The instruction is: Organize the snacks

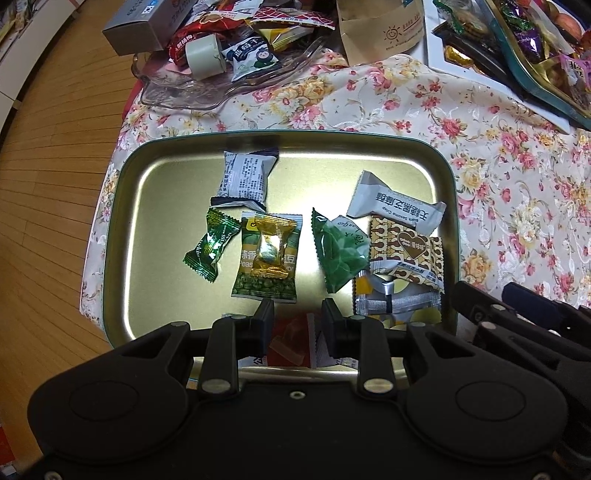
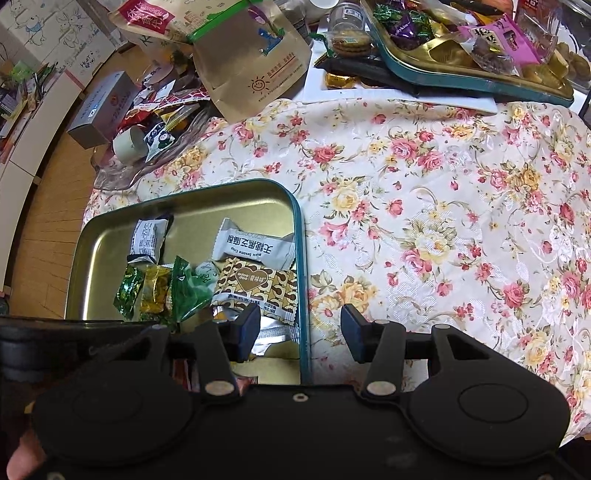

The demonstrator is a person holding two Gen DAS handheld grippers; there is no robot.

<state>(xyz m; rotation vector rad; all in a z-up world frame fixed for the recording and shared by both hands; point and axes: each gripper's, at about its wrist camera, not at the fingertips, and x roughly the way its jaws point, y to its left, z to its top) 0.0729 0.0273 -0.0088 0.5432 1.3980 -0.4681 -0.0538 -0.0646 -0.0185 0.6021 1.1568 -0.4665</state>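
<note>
A gold tin tray with a teal rim lies on the floral cloth and holds several wrapped snacks. Among them are a white-and-blue packet, a green twisted candy, a green pea packet with a gold candy on it, a green translucent pouch, a grey sesame crisp bar and a brown heart-print packet. My left gripper hangs open over the tray's near end, above a red packet it does not touch. My right gripper is open and empty, straddling the tray's right rim.
At the back left, a clear glass dish is piled with snacks, a grey box and a paper bag. A second teal tin of candies rests on a white board at the back right. The wooden floor drops off to the left.
</note>
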